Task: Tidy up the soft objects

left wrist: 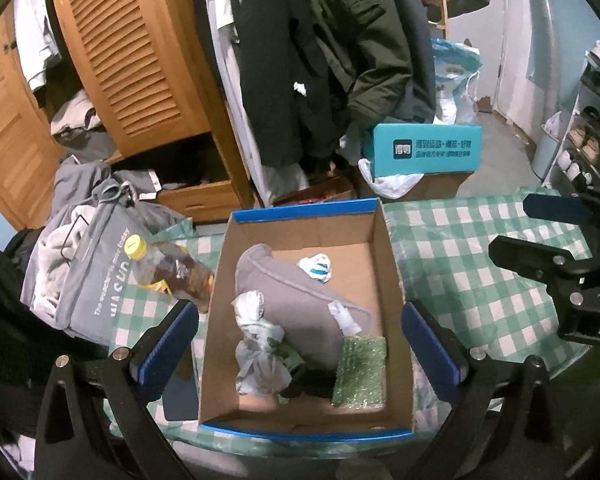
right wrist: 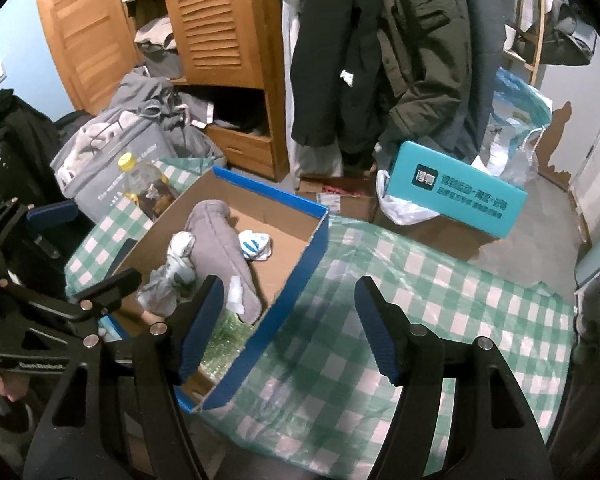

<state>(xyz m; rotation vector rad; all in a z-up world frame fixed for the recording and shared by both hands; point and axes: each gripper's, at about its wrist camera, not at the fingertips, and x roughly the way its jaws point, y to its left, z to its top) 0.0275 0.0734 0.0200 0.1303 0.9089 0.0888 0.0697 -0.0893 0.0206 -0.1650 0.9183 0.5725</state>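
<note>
Soft things lie together in an open cardboard box [left wrist: 384,248] on a green-checked tablecloth [left wrist: 460,248]. From the left wrist view, a grey cushion [left wrist: 296,300] runs along the box floor, a pale knotted bag [left wrist: 260,344] rests against its near left side, a blue-and-white sock ball [left wrist: 316,268] sits just beyond it, and green bubble wrap [left wrist: 360,372] fills the near right corner. The left gripper [left wrist: 300,344] hangs above the box, jaws spread wide, holding nothing. A bottle [left wrist: 164,268] lies just left of the box.

From the right wrist view, the right gripper [right wrist: 290,320] is over the box's blue right wall [right wrist: 276,312] and the cloth, jaws wide apart and empty. The cushion [right wrist: 220,248], bag [right wrist: 176,268], sock ball [right wrist: 254,246] and bubble wrap [right wrist: 224,336] all sit inside. A teal box [right wrist: 460,192] stands beyond the table.
</note>
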